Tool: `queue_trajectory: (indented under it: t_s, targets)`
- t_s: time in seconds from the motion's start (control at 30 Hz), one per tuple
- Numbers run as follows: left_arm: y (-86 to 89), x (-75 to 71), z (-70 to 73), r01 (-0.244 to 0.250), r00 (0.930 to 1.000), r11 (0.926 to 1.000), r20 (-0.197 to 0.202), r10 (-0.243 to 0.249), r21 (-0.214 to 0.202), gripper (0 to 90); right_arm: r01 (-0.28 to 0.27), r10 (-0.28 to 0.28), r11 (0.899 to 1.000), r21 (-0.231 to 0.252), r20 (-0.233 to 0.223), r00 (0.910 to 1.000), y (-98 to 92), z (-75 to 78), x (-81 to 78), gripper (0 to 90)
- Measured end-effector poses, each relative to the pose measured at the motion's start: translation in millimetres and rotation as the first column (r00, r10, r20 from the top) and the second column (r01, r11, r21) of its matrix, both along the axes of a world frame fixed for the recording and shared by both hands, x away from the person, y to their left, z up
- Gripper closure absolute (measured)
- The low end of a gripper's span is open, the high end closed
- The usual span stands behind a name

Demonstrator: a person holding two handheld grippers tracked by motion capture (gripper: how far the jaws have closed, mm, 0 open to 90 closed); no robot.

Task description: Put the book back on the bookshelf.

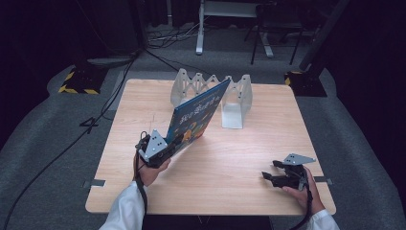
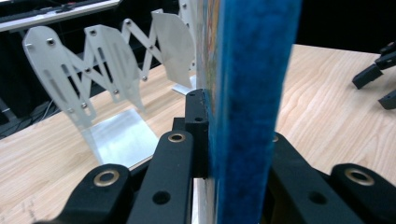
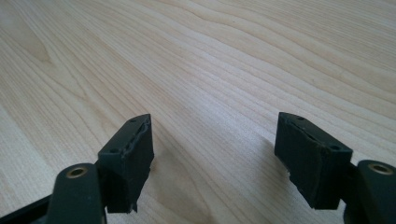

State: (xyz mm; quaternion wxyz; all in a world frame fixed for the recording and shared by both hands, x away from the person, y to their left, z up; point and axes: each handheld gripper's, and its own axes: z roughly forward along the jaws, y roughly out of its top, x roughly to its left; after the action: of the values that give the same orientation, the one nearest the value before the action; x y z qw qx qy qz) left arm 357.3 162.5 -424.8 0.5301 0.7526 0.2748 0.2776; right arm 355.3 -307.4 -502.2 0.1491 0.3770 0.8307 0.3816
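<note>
Dark surroundings and grey carpet frame a light wooden table (image 1: 210,163); black cables run across the floor at the far left.

Left gripper (image 1: 160,148): held over the table's near-left area. Its jaws are clamped on the lower corner of a blue picture book (image 1: 197,117), one jaw against each cover. In the left gripper view the book (image 2: 247,93) stands edge-on between the jaws, its blue edge facing the camera. The book is tilted, rising away from the gripper toward the far middle of the table, clear of the surface.

Far centre: a grey metal expanding book rack (image 1: 232,96) stands on the table just behind the book's upper end; whether the two touch cannot be told.

Right gripper (image 1: 274,176): held low over the near-right corner, well apart from the book. Its jaws stand wide apart with nothing between them, bare wood beneath.
</note>
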Motion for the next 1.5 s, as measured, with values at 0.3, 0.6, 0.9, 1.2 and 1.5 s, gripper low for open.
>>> queue_trajectory:
  t_s: [0.3, 0.6, 0.9, 1.2, 1.5]
  targets:
    - [13.6, 9.8, 4.8, -0.06, 0.998, 0.998, 0.015, 0.061, -0.02, 83.1, -0.004, 0.004, 1.0, 0.0, 0.0, 1.0, 0.0, 0.0, -0.1, 29.3]
    - [20.4, 26.2, 15.5, -0.115, 0.993, 0.9929, 0.023, 0.116, -0.032, 83.0, -0.008, 0.008, 1.0, -0.005, 0.003, 1.0, 0.4, 0.0, -0.1, 29.8]
    - [17.6, 44.9, 17.6, -0.157, 0.9874, 0.9853, 0.013, 0.158, -0.069, 82.9, -0.015, 0.015, 1.0, -0.001, 0.003, 0.9999, 0.3, -0.1, 0.2, 29.8]
    - [12.2, 56.5, 6.0, -0.189, 0.9818, 0.973, -0.007, 0.19, -0.132, 82.8, -0.024, 0.024, 1.0, -0.007, 0.008, 0.9997, 0.7, -0.3, -0.3, 29.9]
    - [8.0, 62.2, -12.8, -0.216, 0.9758, 0.9694, -0.056, 0.211, -0.116, 82.6, -0.023, 0.023, 1.0, -0.016, 0.015, 0.9996, 2.4, -0.6, -0.6, 29.9]
